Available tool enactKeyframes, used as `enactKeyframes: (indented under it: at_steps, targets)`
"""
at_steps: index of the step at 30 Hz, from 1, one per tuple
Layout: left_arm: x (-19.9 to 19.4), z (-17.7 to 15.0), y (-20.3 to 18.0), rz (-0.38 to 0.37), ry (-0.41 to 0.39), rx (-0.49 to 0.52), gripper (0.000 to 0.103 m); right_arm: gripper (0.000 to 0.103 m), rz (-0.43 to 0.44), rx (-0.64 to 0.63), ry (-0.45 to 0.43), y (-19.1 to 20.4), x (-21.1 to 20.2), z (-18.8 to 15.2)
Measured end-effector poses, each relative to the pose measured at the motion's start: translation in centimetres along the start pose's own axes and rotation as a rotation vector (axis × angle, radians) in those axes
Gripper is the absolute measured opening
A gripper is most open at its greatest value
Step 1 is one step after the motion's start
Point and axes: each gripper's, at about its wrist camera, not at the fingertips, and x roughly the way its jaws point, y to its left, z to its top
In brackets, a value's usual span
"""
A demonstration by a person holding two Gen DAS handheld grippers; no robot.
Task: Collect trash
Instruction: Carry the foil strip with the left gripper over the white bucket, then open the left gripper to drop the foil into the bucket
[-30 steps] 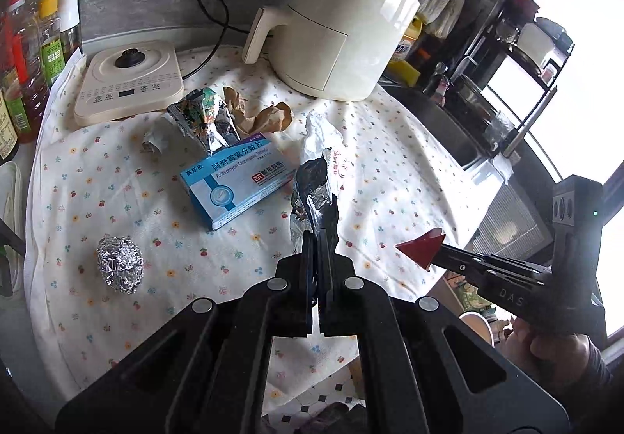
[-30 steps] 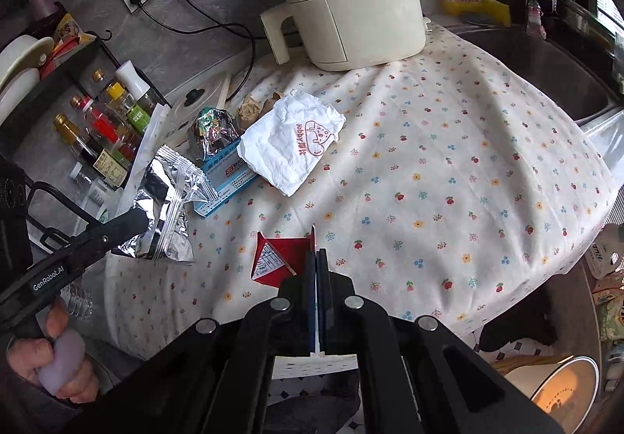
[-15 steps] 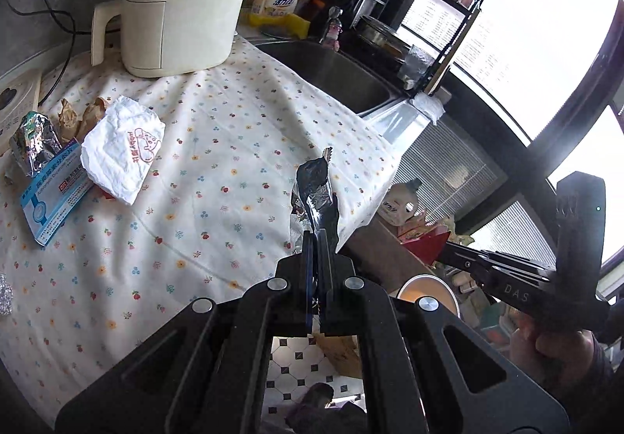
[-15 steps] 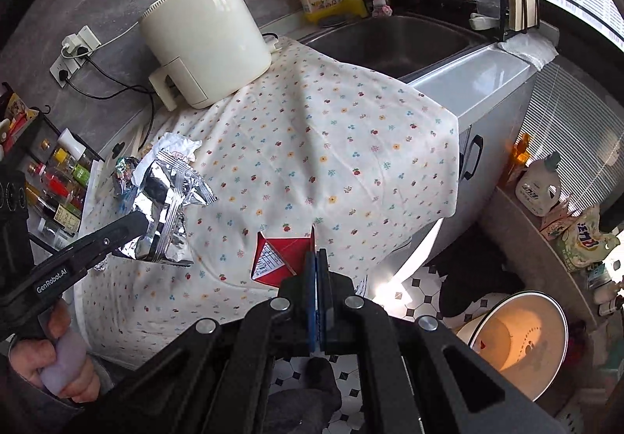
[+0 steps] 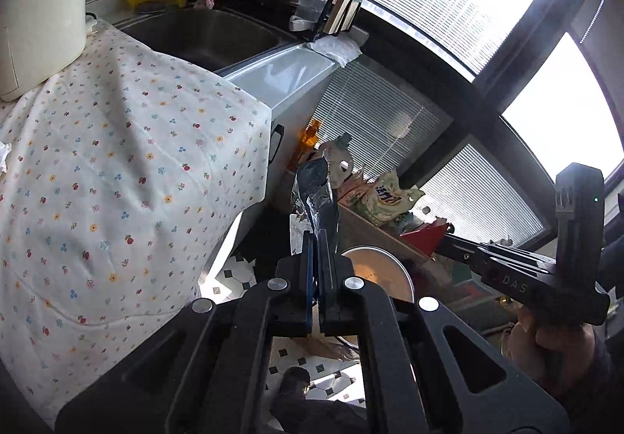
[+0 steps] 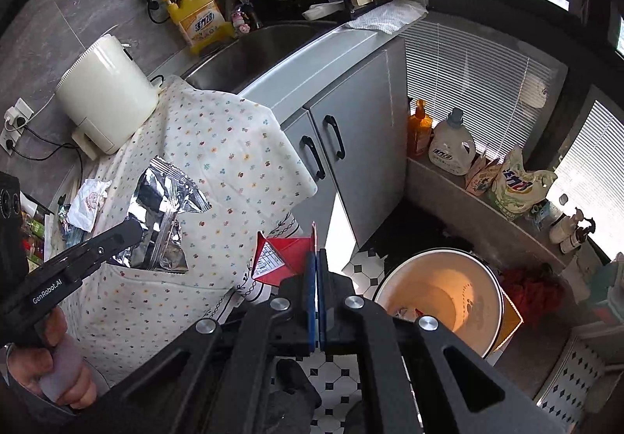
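Note:
My left gripper (image 5: 318, 235) is shut on a crumpled silver foil wrapper (image 5: 318, 188), which stands up from its jaws past the table's edge; the wrapper (image 6: 163, 215) also shows in the right wrist view, at the tip of the left gripper (image 6: 132, 231). My right gripper (image 6: 316, 254) is shut on a red paper carton (image 6: 284, 258), and the left wrist view shows that carton (image 5: 427, 237) in the air at right. A round white trash bin (image 6: 440, 297) with an orange-lit inside stands on the tiled floor below and right of the carton; part of its rim (image 5: 374, 270) shows behind my left gripper.
The flowered tablecloth (image 6: 218, 145) hangs over the counter's edge, with a white paper wrapper (image 6: 87, 203) lying on it. A cream air fryer (image 6: 105, 102), a sink (image 6: 265, 47) and a grey cabinet (image 6: 351, 129) stand behind. Detergent bottles and bags (image 6: 507, 180) sit on a low ledge beside the bin.
Both grippers have swung away from the tabletop toward the right, out past the table's edge, carrying the foil wrapper and the red carton. The trash bin has come into view below them.

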Motion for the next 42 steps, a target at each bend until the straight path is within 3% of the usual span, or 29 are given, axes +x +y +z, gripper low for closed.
enactKeyframes:
  at_steps: [9, 11, 12, 13, 29, 31, 33, 35, 42]
  targets:
    - [5.6, -0.6, -6.3, -0.082, 0.053, 0.045, 0.003, 0.007, -0.076, 0.091, 0.020, -8.2, -1.5, -1.5]
    - [6.6, -1.1, -7.5, -0.097, 0.067, 0.051, 0.003, 0.025, -0.097, 0.102, 0.013, -9.6, -2.0, -2.0]
    - [7.1, -1.4, -8.0, -0.103, 0.075, 0.053, 0.003, 0.048, -0.113, 0.106, -0.003, -10.3, -2.4, -2.1]
    - [7.5, -1.7, -8.5, -0.110, 0.082, 0.056, 0.003, 0.053, -0.124, 0.105, -0.016, -10.7, -2.8, -2.3]
    - [14.3, -5.6, -14.9, -0.195, 0.248, 0.105, 0.003, 0.058, -0.204, 0.236, -0.011, -18.7, -5.1, -6.4]
    - [14.7, -5.9, -15.2, -0.216, 0.271, 0.089, 0.010, 0.059, -0.211, 0.253, -0.018, -19.3, -5.5, -6.7]
    - [14.5, -6.0, -15.4, -0.219, 0.263, 0.086, 0.040, 0.060, -0.214, 0.262, -0.025, -19.6, -5.9, -6.9]
    - [13.6, -5.7, -15.3, -0.209, 0.223, 0.085, 0.059, 0.062, -0.212, 0.268, -0.031, -19.8, -6.0, -7.0]
    - [10.7, -4.2, -12.7, -0.138, 0.143, 0.052, 0.077, 0.073, -0.186, 0.234, -0.047, -18.0, -5.7, -6.3]
